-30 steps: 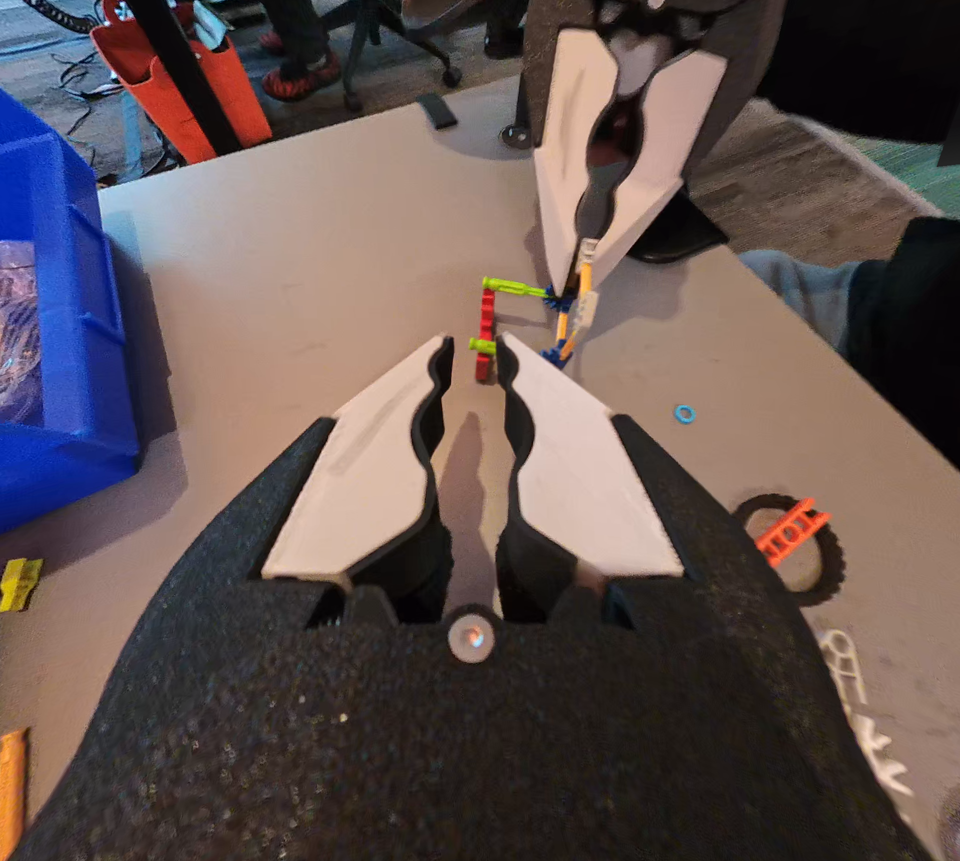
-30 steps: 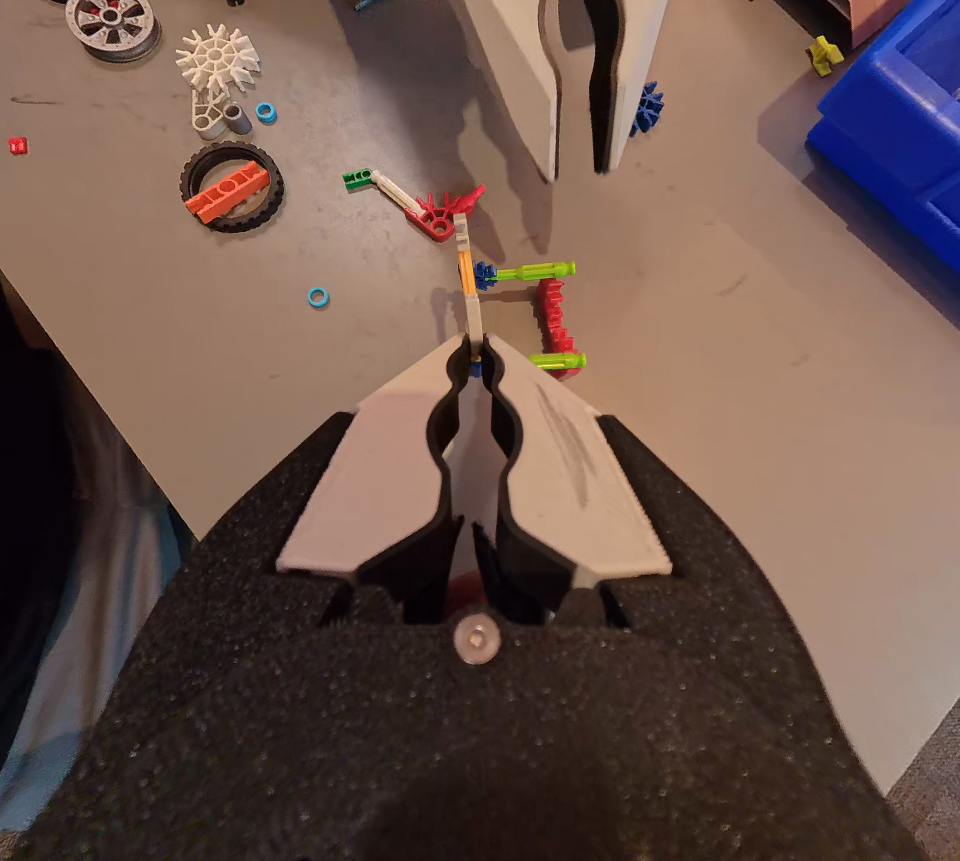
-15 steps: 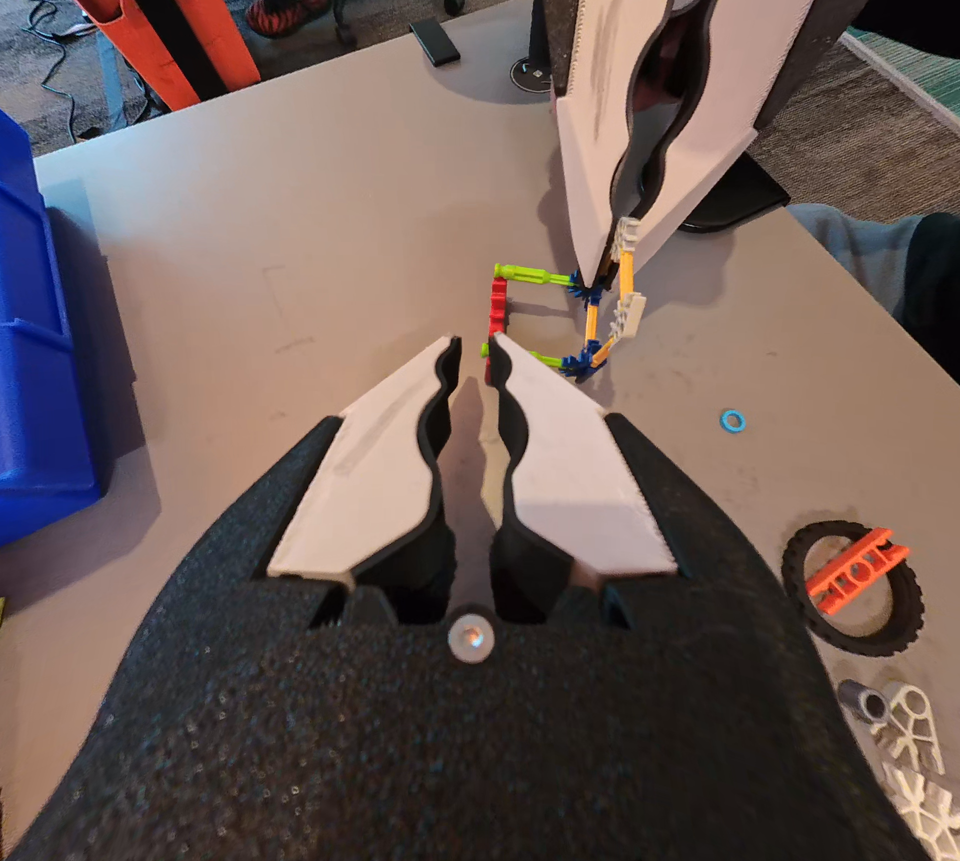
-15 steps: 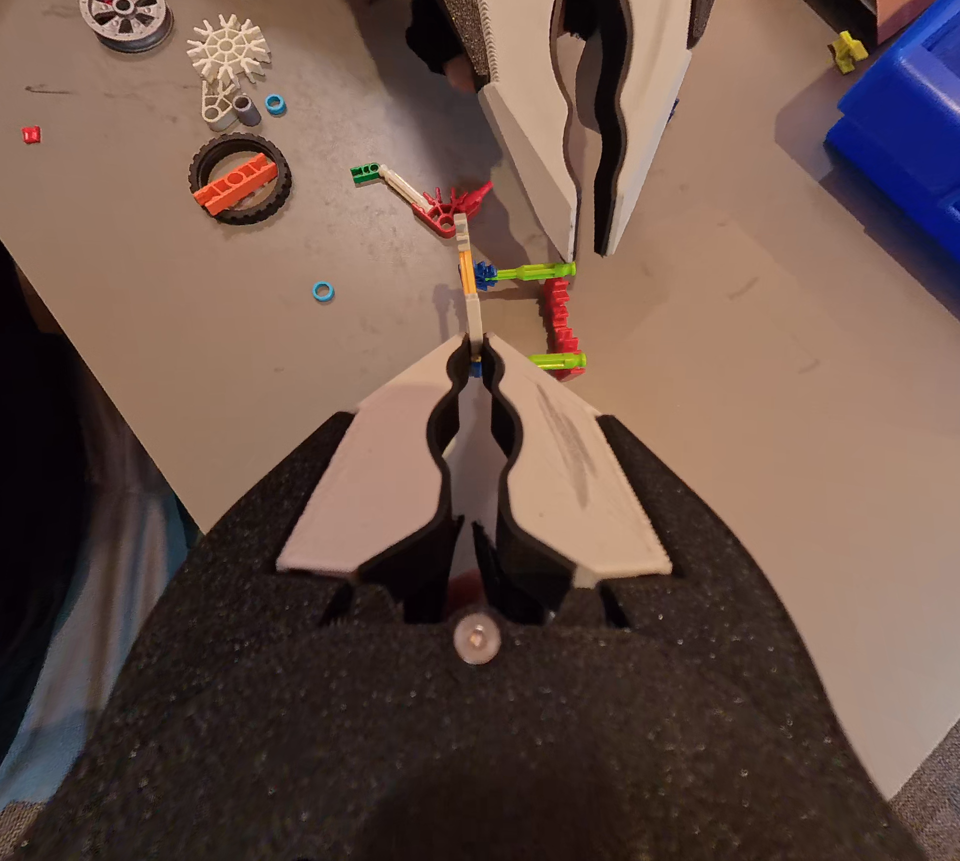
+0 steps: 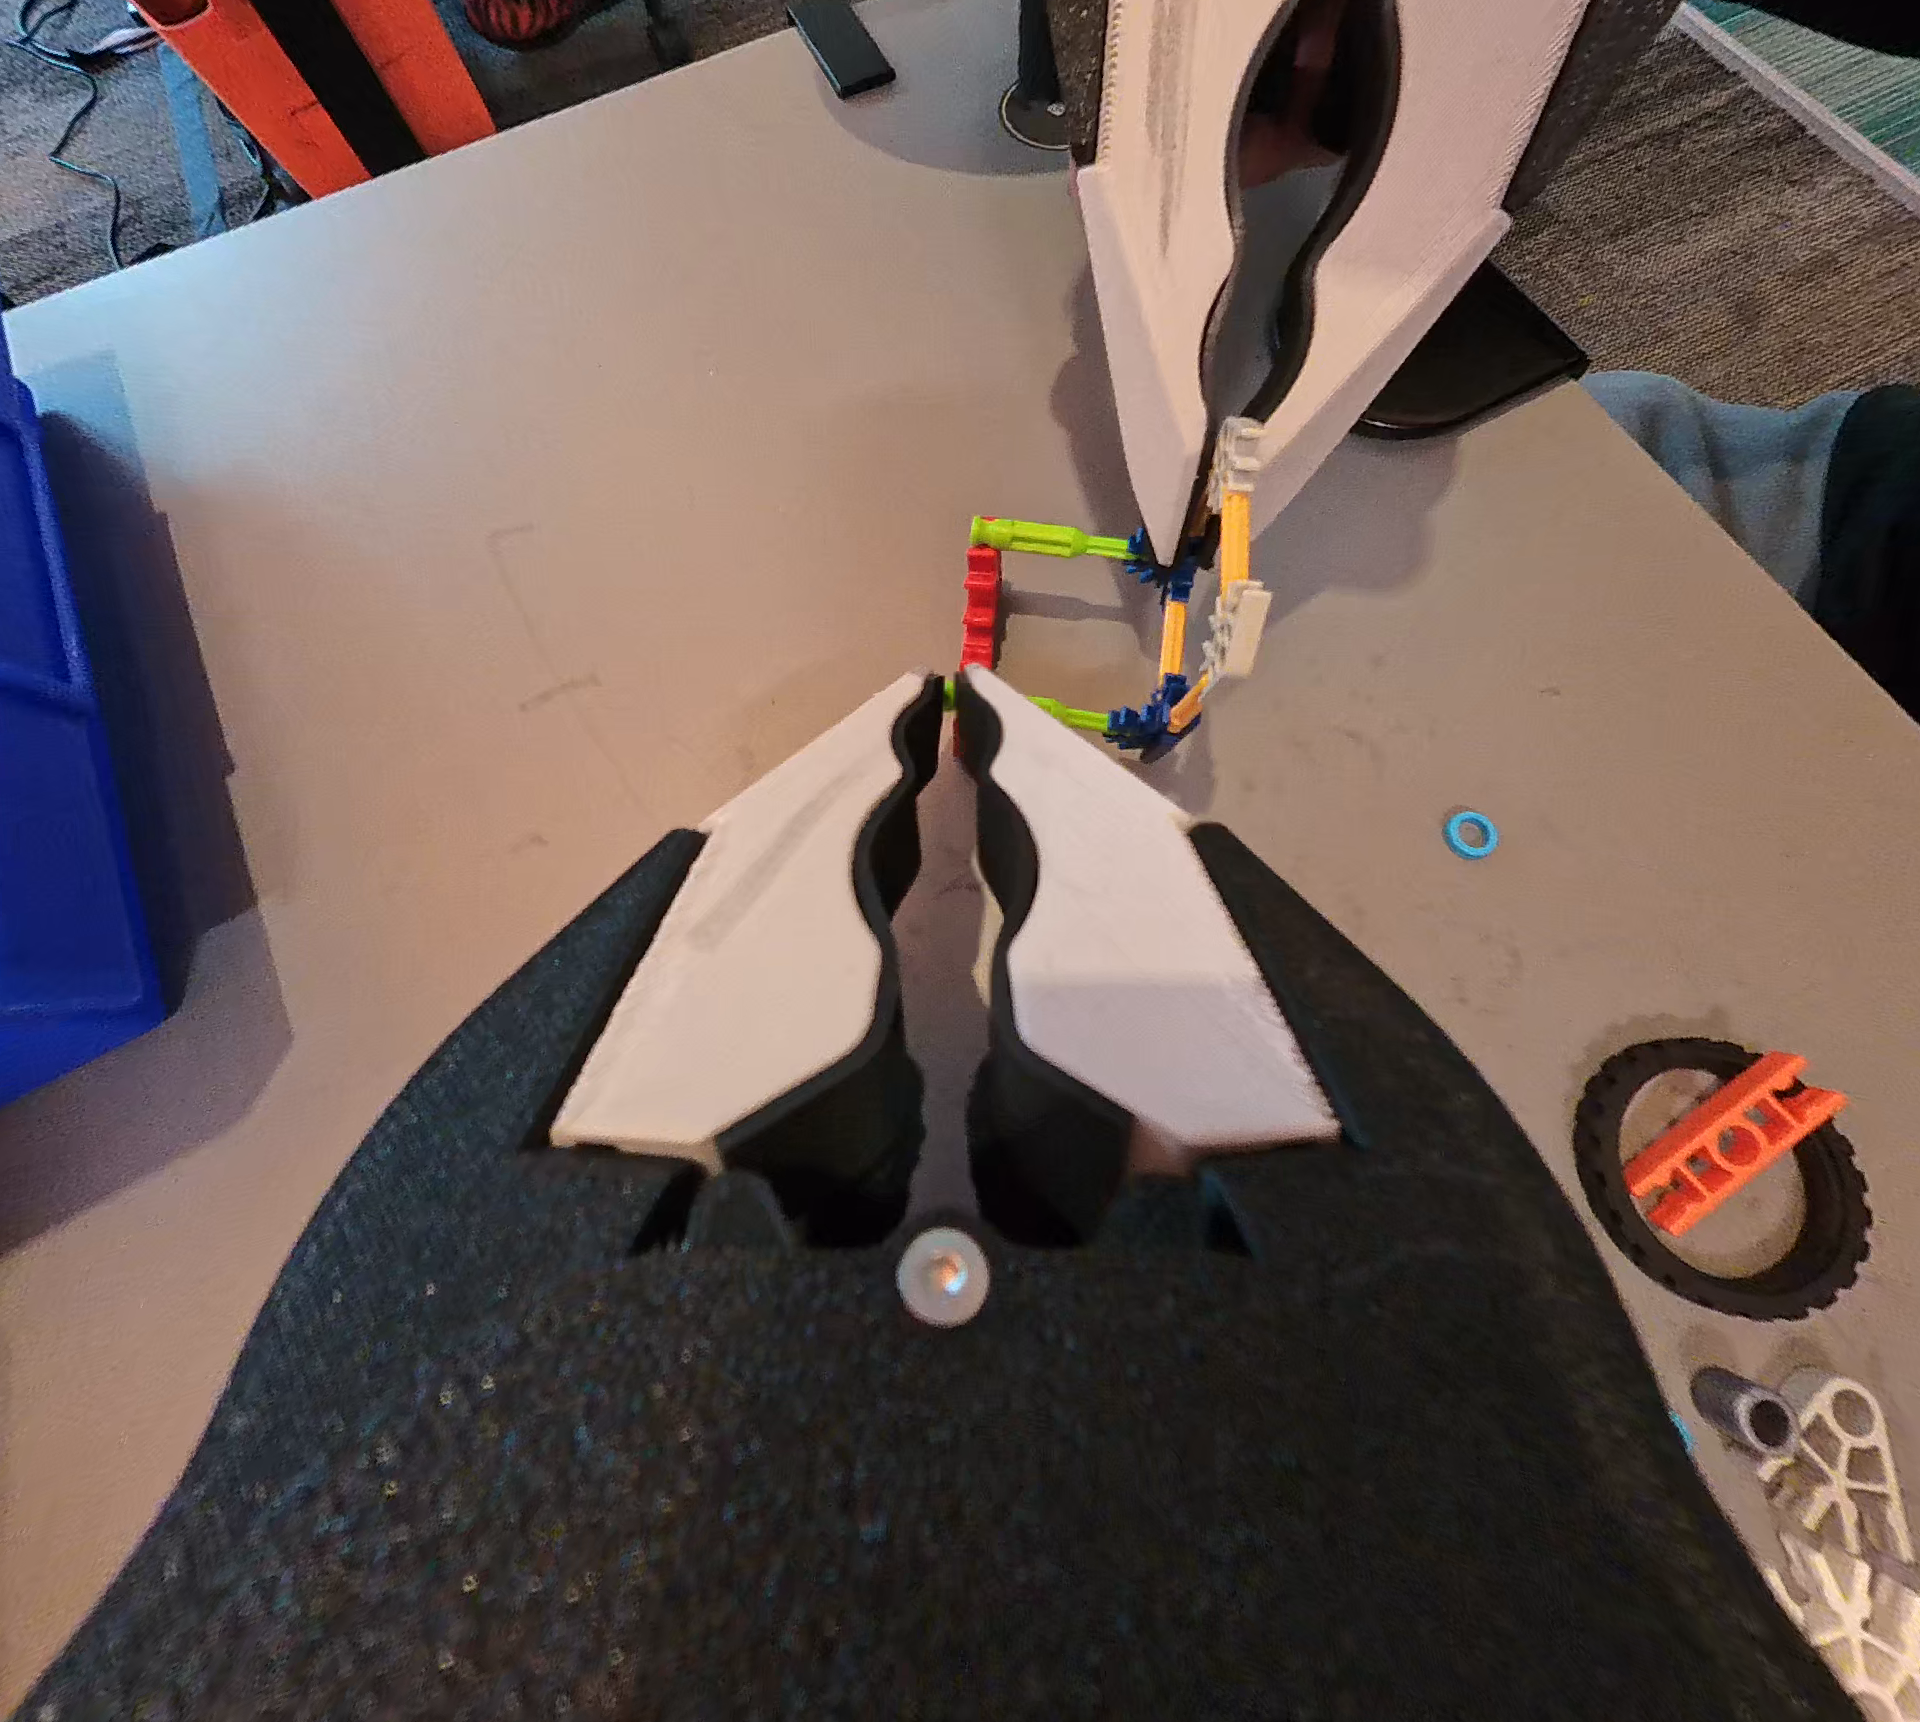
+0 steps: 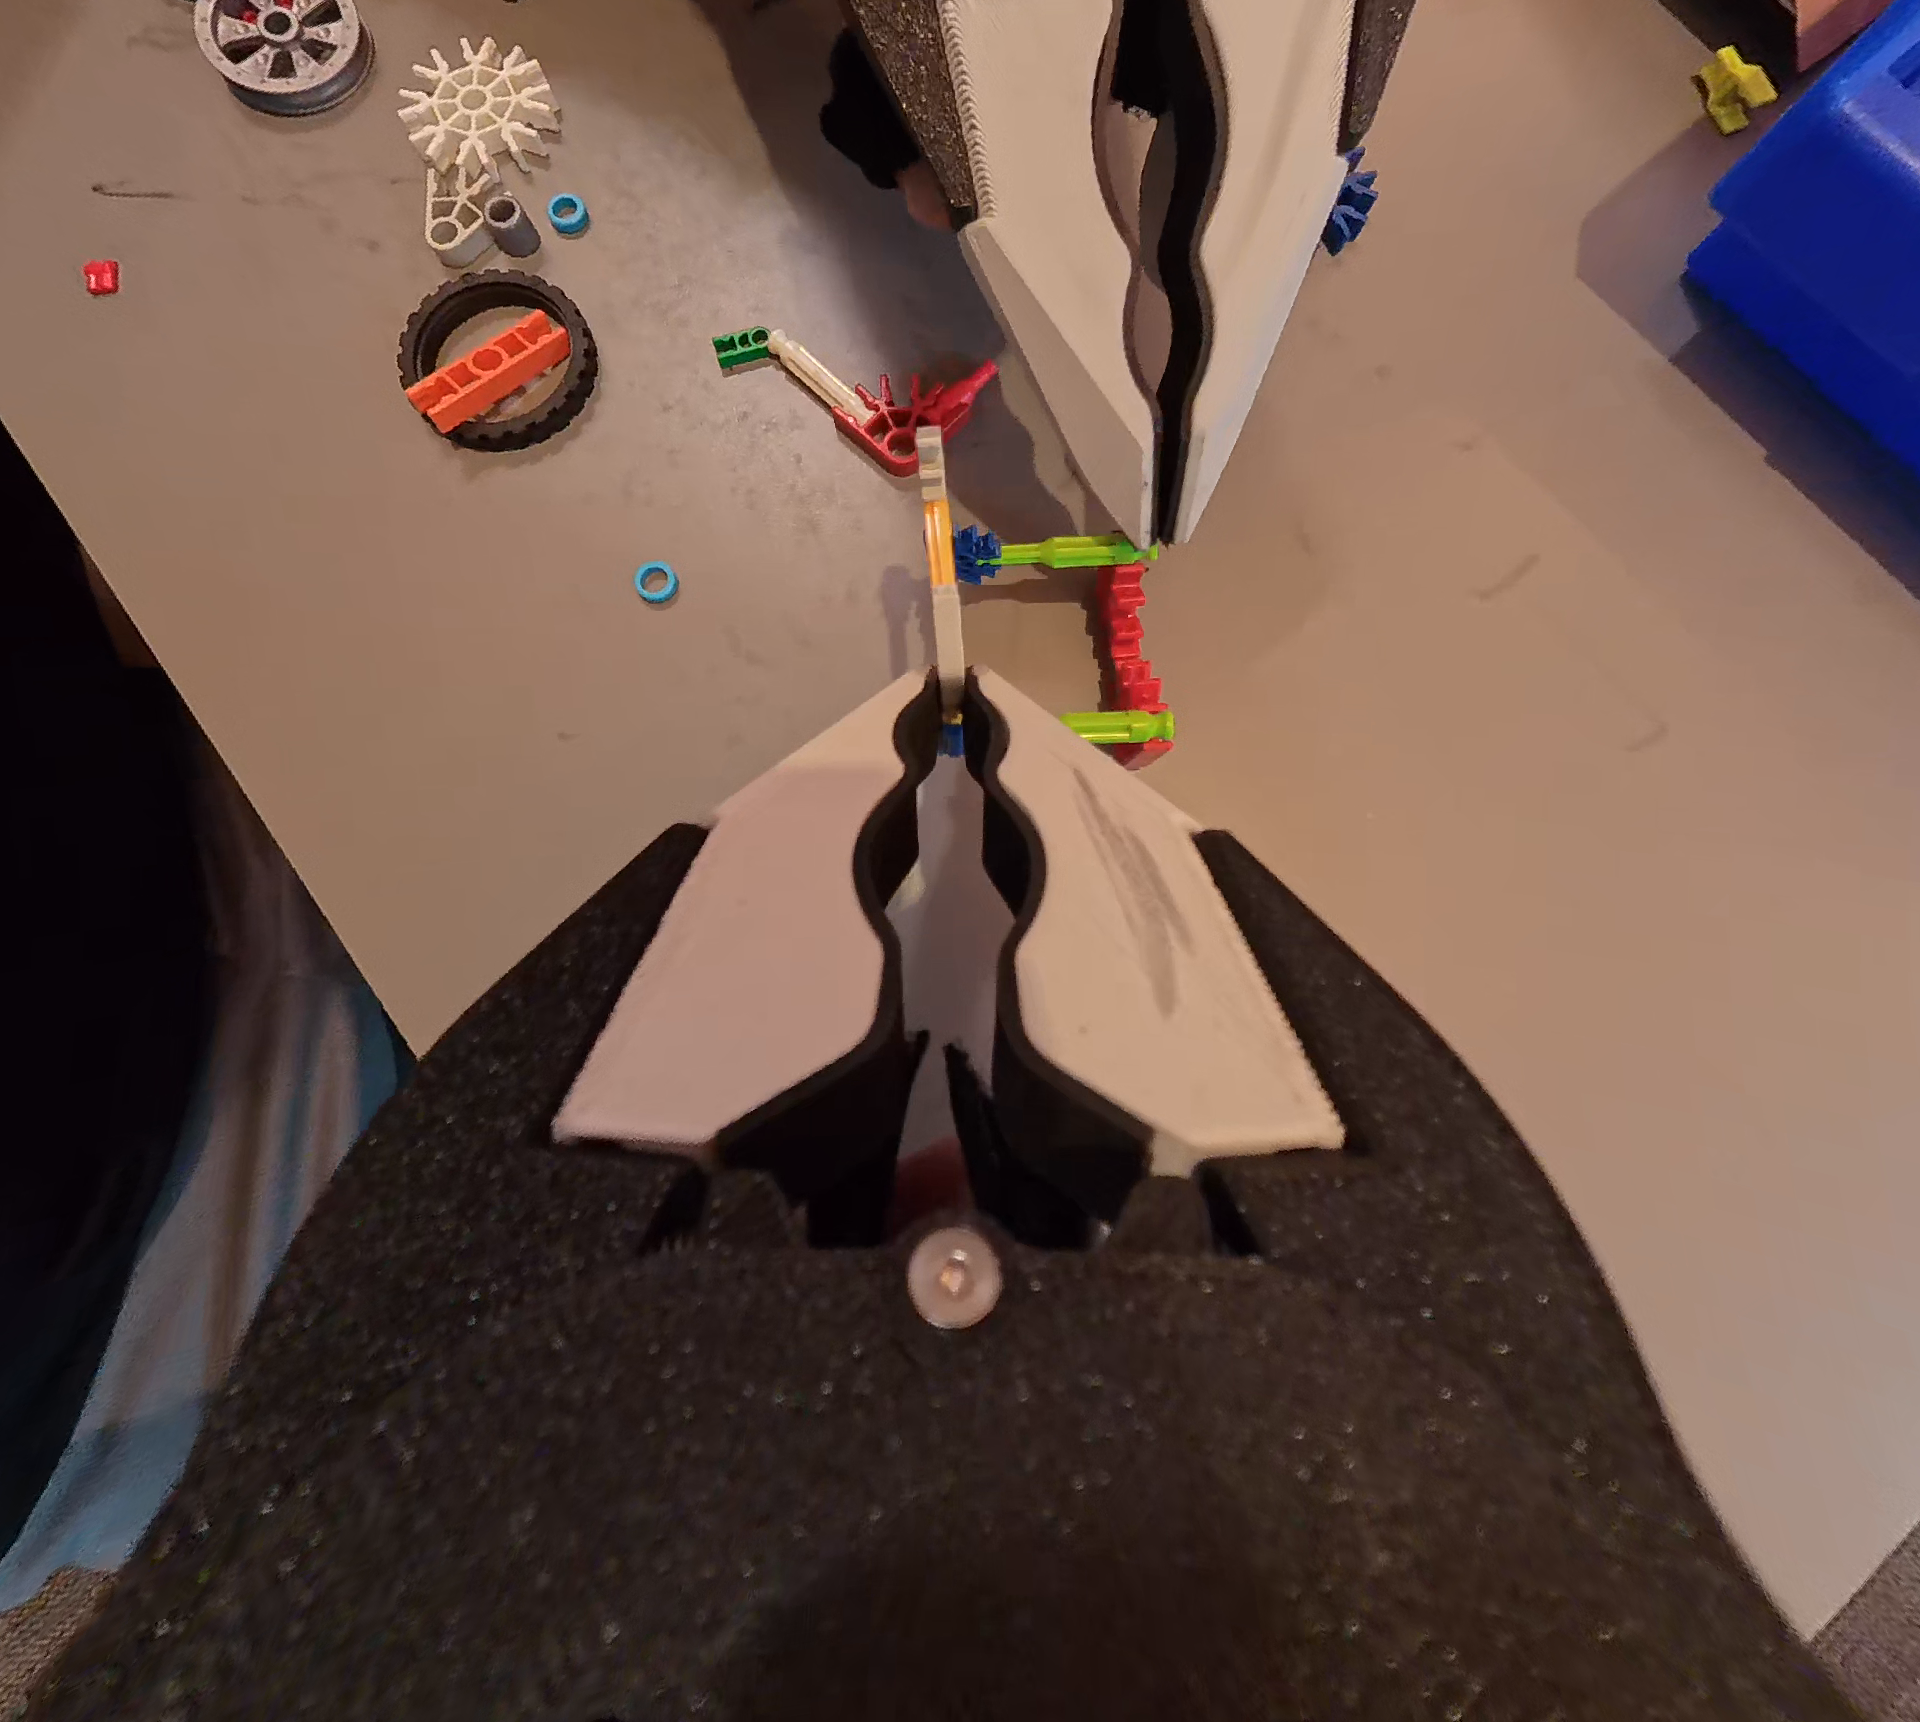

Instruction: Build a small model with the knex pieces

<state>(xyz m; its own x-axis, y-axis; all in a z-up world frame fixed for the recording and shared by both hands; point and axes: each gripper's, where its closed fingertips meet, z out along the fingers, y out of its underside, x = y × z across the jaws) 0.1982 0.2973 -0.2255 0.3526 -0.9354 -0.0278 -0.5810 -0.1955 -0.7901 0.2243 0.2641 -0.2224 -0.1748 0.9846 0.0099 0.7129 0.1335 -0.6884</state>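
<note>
On the grey table (image 5: pixel 623 425), your left gripper (image 5: pixel 948 685) has just pinched shut on the green rod (image 6: pixel 1081 552), while your right gripper (image 6: pixel 948 685) still squeezes the little toy frame's (image 6: pixel 1127 633) white piece (image 6: pixel 948 633).

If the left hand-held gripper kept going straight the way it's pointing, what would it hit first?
The left hand-held gripper already has its tips pinched at the green rod at the frame's near corner. Pushing on, it would likely meet the red bar just beyond; depth is hard to judge.
</note>
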